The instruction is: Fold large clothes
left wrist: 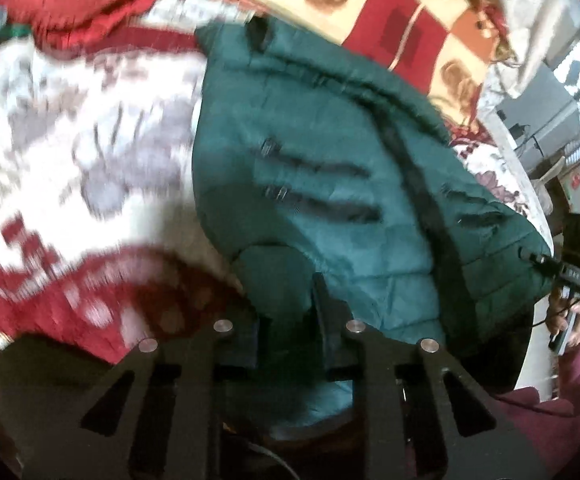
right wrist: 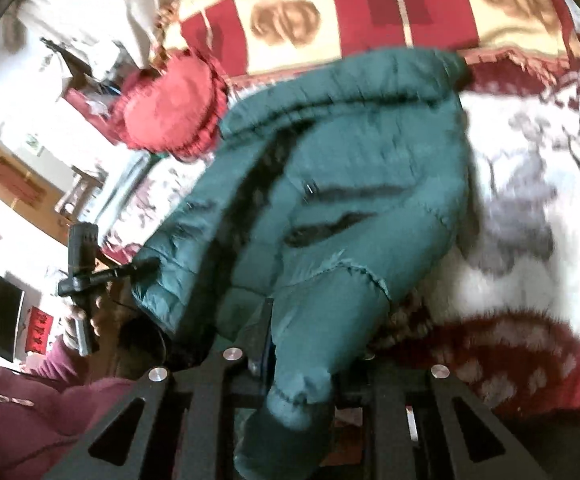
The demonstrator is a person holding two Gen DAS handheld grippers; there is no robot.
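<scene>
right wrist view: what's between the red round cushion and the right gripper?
The green puffer jacket fills that stretch in the right wrist view, running from beside the red cushion down to the right gripper, shut on a bunched end of it.

Both cameras sit low and very close over the green jacket (left wrist: 330, 168), each looking forward along its own fingers. The left one faces it from the near left edge, the right from the near right (right wrist: 330, 200). Both take in the jacket, the patterned blanket (left wrist: 70, 140) under it, and the opposite gripper (left wrist: 570, 276) beyond the jacket's far corner (right wrist: 82, 276).
</scene>
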